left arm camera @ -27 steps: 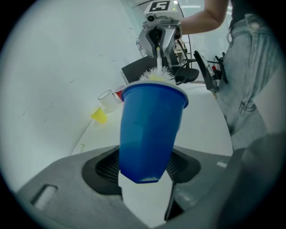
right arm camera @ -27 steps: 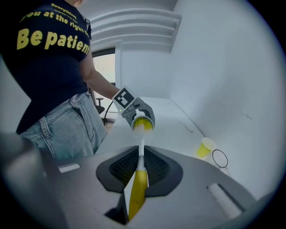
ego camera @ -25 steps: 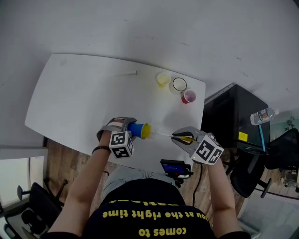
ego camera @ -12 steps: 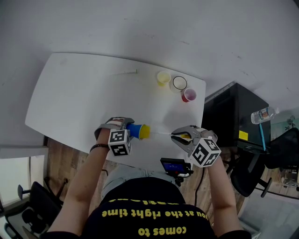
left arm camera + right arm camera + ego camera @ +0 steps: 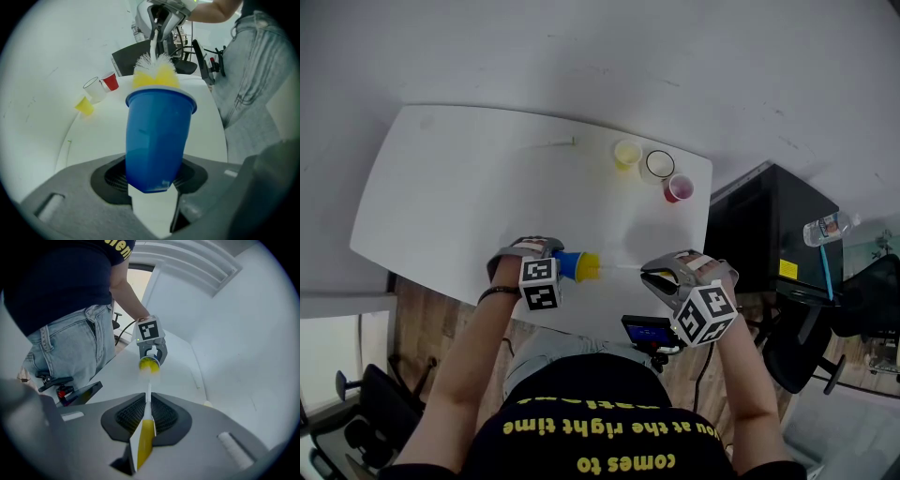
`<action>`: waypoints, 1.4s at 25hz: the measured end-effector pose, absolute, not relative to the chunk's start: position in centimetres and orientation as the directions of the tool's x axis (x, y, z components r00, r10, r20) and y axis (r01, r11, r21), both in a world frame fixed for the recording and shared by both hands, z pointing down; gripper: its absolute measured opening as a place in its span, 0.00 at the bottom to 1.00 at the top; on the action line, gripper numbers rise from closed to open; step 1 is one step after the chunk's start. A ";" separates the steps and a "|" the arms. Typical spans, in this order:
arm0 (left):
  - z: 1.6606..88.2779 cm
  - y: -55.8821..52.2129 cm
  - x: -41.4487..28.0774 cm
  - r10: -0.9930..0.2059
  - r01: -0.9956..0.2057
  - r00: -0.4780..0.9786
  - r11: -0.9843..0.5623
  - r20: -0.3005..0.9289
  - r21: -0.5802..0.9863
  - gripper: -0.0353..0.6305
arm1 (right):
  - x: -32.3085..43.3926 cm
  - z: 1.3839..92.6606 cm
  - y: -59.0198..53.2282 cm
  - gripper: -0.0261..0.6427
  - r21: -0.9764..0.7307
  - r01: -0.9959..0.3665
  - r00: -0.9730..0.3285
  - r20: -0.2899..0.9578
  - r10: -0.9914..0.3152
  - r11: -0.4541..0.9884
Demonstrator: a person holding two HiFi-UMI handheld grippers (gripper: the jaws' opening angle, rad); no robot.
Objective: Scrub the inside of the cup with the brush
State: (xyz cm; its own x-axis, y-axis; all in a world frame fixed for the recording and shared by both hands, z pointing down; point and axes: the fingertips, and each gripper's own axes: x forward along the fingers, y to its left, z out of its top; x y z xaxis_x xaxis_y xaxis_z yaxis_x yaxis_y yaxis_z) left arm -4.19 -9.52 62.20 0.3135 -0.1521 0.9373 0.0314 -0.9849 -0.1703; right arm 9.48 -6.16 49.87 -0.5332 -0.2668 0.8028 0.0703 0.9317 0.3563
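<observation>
A blue cup (image 5: 569,265) lies on its side, mouth to the right, above the white table's (image 5: 450,206) near edge. My left gripper (image 5: 555,263) is shut on its base end, and its jaws have just been closing a little on the cup (image 5: 157,136). My right gripper (image 5: 651,273) is shut on the yellow handle (image 5: 145,439) of a brush. The thin white shaft (image 5: 148,397) runs to the cup's mouth. The brush head (image 5: 155,70), white bristles over a yellow part, sits at the rim. How deep it reaches is hidden.
At the table's far right corner stand a yellow cup (image 5: 627,153), a clear cup (image 5: 660,166) and a red cup (image 5: 678,189). A thin stick (image 5: 551,144) lies at the far edge. A black device (image 5: 649,333) sits by my lap, a black cabinet (image 5: 769,234) to the right.
The left gripper and blue cup have shifted slightly left and toward me. The right gripper has rolled, its marker cube swinging nearer. The brush head stays at the cup's mouth.
</observation>
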 end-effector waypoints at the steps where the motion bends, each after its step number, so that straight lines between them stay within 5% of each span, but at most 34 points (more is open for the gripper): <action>1: 62.1 -9.5 -4.2 -0.150 0.032 0.311 -0.985 0.939 -0.168 0.40 | 9.2 49.9 -6.0 0.10 0.347 0.068 -0.531 0.807 -0.260 0.935; 10: 61.5 -10.0 -3.9 -0.224 0.058 0.287 -0.966 0.931 -0.251 0.40 | 7.6 50.0 -5.9 0.10 0.260 -0.023 -0.540 0.810 -0.230 0.965; 25: 58.1 -11.8 -4.5 -0.439 0.098 0.291 -0.870 0.850 -0.483 0.40 | 7.9 49.6 -5.9 0.11 -0.140 -0.319 -0.706 0.695 -0.136 0.938; 35: 58.4 -10.7 -4.9 -0.284 0.002 0.349 -0.953 0.893 -0.304 0.40 | 6.7 47.3 -5.7 0.10 0.166 -0.202 -0.678 0.688 -0.260 0.965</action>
